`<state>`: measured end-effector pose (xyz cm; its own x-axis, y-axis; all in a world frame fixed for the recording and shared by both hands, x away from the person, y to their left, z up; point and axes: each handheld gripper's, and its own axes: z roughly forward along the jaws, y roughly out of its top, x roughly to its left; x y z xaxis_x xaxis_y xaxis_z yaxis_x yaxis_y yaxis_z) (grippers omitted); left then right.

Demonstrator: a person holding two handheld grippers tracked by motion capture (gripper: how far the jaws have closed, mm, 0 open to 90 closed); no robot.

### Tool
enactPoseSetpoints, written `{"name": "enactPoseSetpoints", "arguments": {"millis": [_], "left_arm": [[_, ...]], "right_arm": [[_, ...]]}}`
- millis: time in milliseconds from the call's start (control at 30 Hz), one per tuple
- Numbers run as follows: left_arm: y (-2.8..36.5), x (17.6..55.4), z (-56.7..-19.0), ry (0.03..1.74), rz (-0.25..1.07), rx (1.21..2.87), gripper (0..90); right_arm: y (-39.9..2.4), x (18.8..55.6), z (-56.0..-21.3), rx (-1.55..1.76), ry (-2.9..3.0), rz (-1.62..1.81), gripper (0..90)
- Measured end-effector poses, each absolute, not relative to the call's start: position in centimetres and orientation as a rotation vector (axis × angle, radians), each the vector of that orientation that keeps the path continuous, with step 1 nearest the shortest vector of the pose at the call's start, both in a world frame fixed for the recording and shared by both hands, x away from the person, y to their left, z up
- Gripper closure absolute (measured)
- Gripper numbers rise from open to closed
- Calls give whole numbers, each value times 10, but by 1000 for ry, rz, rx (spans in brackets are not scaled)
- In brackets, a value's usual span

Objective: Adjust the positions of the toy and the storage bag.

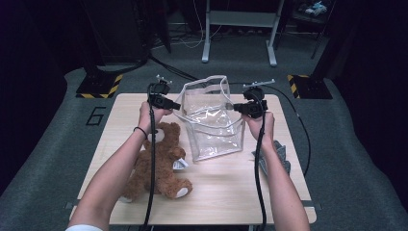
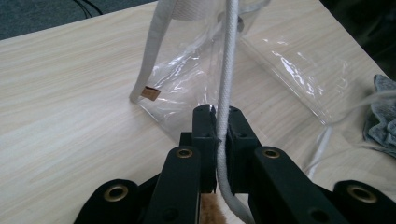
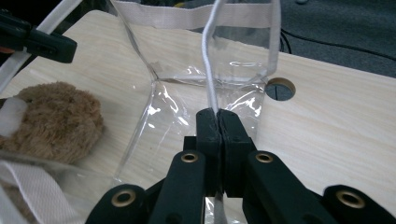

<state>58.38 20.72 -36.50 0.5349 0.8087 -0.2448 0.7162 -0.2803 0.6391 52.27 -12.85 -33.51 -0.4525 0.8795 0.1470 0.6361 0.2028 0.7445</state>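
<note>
Left gripper [image 1: 174, 105]: jaws clenched on the near white cord handle [image 2: 224, 93] of the clear plastic bag [image 1: 211, 126]; in the left gripper view the cord runs up between the pads and the bag lies just beyond the jaw tips. Below and behind these jaws the brown teddy bear [image 1: 156, 163] lies on the counter [image 1: 226, 192], touching nothing that is gripped.

The bag stands between the two sets of jaws, mouth upward, its base on the counter.

Right gripper [image 1: 235, 107]: jaws clenched on the opposite cord handle [image 3: 208, 60], which rises from the pad line toward the bag's rim. A grey cloth [image 1: 275, 156] lies behind these jaws, beside the person's forearm.

Judgement: the step in hand is spreading the bag's mouth. To do it well, both grips should hold firm, the pull should be even and outward, and the base should stay planted so the opening faces up for the bear
</note>
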Motion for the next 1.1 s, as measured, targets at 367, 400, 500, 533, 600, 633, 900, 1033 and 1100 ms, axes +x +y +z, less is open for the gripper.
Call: {"name": "enactPoseSetpoints", "arguments": {"millis": [367, 400, 500, 533, 600, 633, 900, 1033, 1100], "left_arm": [[216, 584, -364, 1213, 205, 2096, 857], [215, 584, -364, 1211, 211, 2094, 857], [213, 584, -363, 1191, 216, 2114, 855], [211, 584, -363, 1191, 218, 2114, 853], [209, 583, -363, 1183, 218, 2121, 844], [208, 582, -362, 1179, 222, 2129, 845], [208, 585, -358, 1182, 248, 2126, 840], [207, 585, -363, 1202, 223, 2115, 699], [208, 583, -364, 1224, 215, 2092, 559]], "right_arm": [[-145, 496, -331, 1471, 2138, 1030, 890], [-147, 493, -331, 1470, 2137, 1029, 890], [-150, 490, -333, 1465, 2132, 1049, 889], [-150, 490, -334, 1454, 2139, 1062, 889], [-146, 490, -335, 1439, 2153, 1084, 888], [-143, 490, -335, 1433, 2164, 1089, 888], [-123, 483, -334, 1392, 2199, 1094, 887], [-123, 484, -337, 1405, 2193, 1113, 879], [-122, 484, -339, 1399, 2186, 1105, 830]]}}
